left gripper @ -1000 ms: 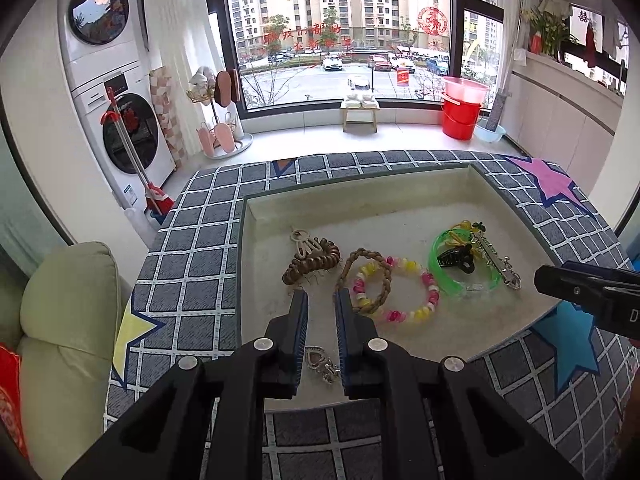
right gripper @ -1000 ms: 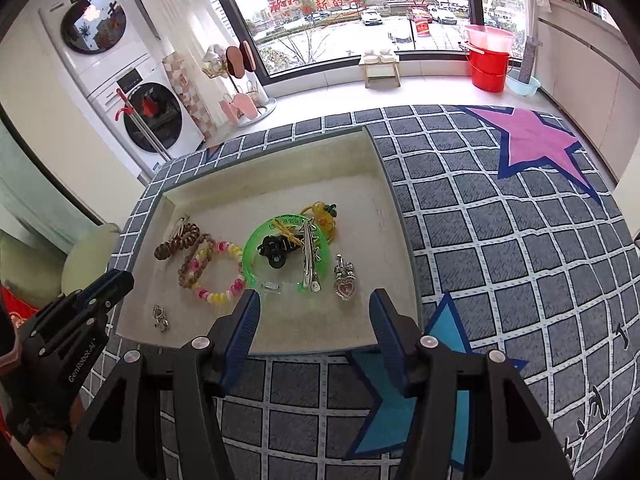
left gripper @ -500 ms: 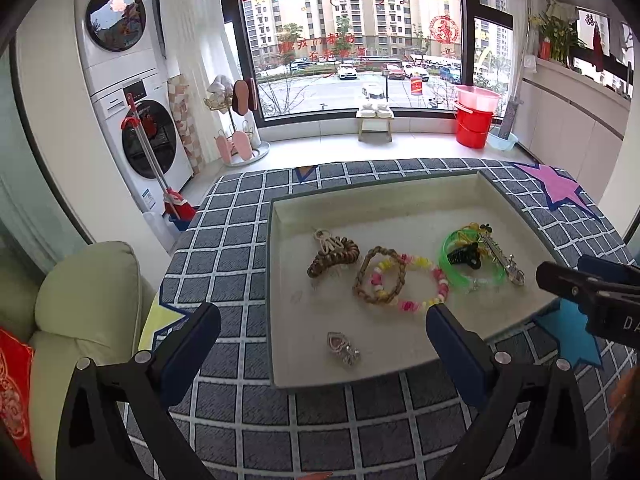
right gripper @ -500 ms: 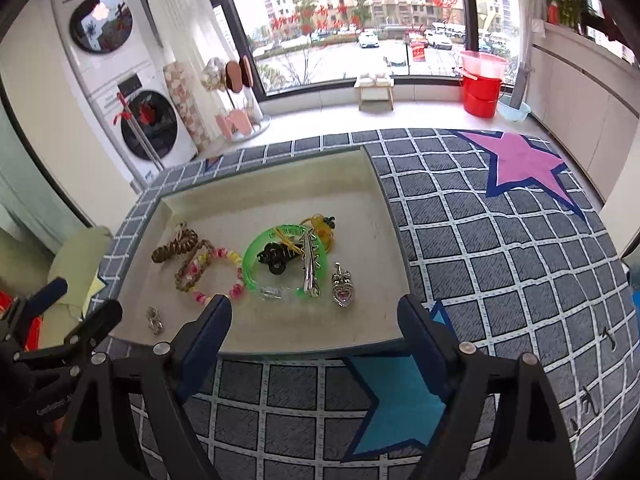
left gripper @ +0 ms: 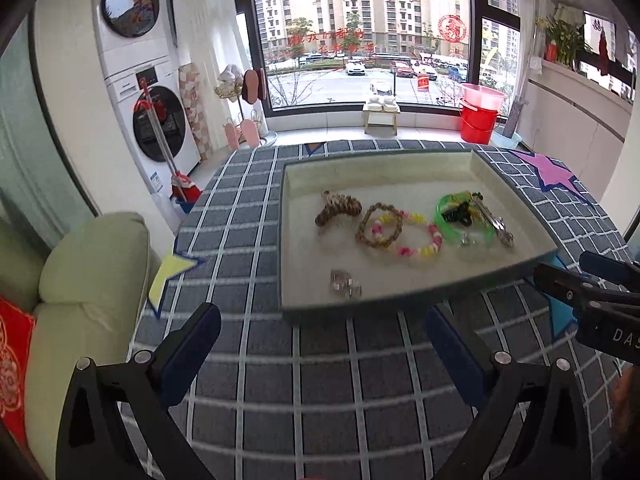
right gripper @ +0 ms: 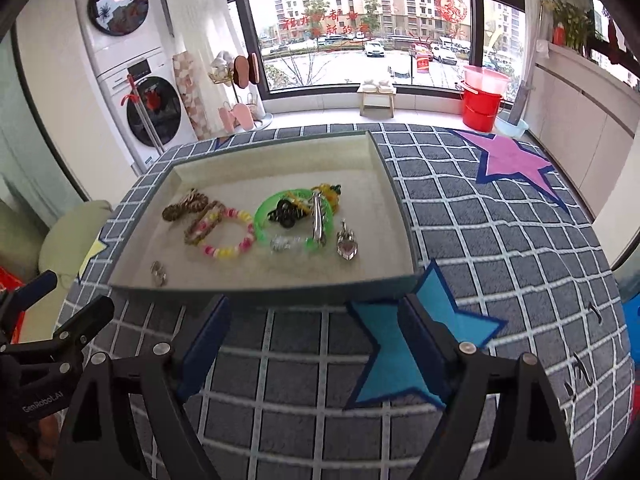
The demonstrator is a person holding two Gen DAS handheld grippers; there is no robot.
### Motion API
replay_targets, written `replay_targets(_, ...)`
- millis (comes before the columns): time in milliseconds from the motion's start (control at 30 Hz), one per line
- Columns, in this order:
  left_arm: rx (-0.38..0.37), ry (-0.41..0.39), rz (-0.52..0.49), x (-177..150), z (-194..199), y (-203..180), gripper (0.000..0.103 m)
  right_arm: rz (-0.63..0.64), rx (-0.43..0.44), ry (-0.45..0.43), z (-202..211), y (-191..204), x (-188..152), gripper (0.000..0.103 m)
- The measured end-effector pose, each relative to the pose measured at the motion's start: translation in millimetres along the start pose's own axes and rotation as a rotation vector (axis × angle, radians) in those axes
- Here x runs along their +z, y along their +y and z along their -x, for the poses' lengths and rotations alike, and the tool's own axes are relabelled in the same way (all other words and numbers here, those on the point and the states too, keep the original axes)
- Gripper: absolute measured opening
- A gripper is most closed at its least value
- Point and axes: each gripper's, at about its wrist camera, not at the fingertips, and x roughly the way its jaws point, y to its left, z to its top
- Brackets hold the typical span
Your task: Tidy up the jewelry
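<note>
once clamped over charm [left gripper: 345, 285], left tool [left gripper: 322, 334] now wide

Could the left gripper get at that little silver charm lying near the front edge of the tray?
Probably yes. The left gripper is open and empty, just short of the tray, and the silver charm lies alone behind the low rim, with nothing over it.

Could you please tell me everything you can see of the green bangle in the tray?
The green bangle is a translucent, bright green ring, plastic by its look, lying flat on the tray floor, right of the beaded bracelet. A black claw clip sits inside it, a silver hair clip lies across its right side. Neither gripper touches it.
</note>
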Motion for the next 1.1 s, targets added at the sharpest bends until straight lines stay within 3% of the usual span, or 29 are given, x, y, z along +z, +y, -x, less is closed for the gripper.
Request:
replay_targets(333, 0.003, 0.012, 0.041, -34.6, 30.8, 4.5, 0.103, -0.002, -0.024, -0.056, 41.4, 5.6, -27.8, 0.087)
replay_targets(600, 0.021, -0.054, 0.038, -48.0, 67.0, 0.1, 0.103, 0.045, -0.046, -0.129, 73.2, 21.2, -44.8, 0.087)
replay_targets(1100, 0.022, -0.068, 0.053, -52.6, 83.8, 4.6, 0.103, 0.05, -0.026, -0.138, 86.8, 31.1, -55.5, 0.087)
